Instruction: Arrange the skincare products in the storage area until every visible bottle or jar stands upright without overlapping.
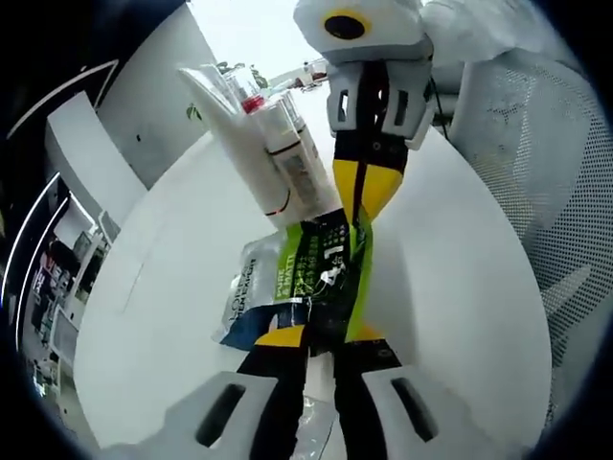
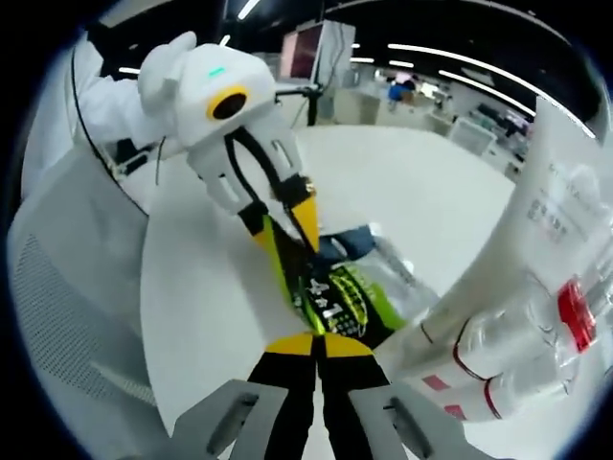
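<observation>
You've got the round white table (image 1: 460, 287) under everything, spreading out past both sets of tongs, with a white mesh chair (image 2: 67, 316) just off its edge on your right gripper's left side.

Next down in size — the clear pack of white tubes (image 2: 536, 316) with red bands, lying on its side. In the right gripper view it sits just to the right of your jaws; in the left gripper view it lies beyond your tips, tubes pointing away. It isn't upright yet, so by my reading that part of the job is still ahead.

Now the main event: the green-and-black sachet (image 1: 321, 268), glossy, printed with white lettering, with a blue-and-clear packet (image 1: 244, 307) tucked under it. You're pinching it from both ends — left gripper (image 1: 306, 337) clamped on the near edge, right gripper (image 2: 321, 345) clamped on the opposite edge, yellow tips meeting across it. Held like that, the sachet is stretched between the two tongs just above the table, likely so you can lift it clear of the packet beneath without it flopping.

It's a flat, limp pouch; expect it to sag or slip the instant either set of jaws lets go.
</observation>
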The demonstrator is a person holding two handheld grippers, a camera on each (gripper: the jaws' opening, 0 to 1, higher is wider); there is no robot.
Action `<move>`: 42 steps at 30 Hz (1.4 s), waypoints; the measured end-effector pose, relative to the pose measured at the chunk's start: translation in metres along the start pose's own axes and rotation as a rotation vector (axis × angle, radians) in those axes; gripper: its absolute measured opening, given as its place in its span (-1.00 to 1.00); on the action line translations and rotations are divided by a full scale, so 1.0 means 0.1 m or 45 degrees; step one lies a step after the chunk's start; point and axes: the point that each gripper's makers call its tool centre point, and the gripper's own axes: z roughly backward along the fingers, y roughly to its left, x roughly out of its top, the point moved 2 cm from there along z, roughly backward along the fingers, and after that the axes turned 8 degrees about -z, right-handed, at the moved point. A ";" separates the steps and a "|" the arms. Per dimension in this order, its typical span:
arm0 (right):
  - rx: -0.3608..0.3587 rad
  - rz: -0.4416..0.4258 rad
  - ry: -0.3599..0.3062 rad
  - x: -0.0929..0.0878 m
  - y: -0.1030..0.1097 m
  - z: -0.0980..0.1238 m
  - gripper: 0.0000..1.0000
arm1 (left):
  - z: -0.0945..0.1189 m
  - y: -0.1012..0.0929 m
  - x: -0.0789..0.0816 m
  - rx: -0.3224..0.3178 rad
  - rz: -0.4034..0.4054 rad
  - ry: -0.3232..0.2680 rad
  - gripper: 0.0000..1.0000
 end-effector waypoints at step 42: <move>0.036 0.025 0.058 -0.19 -0.01 -0.13 -1.00 | -0.40 0.24 0.17 -0.078 0.482 -0.100 -0.59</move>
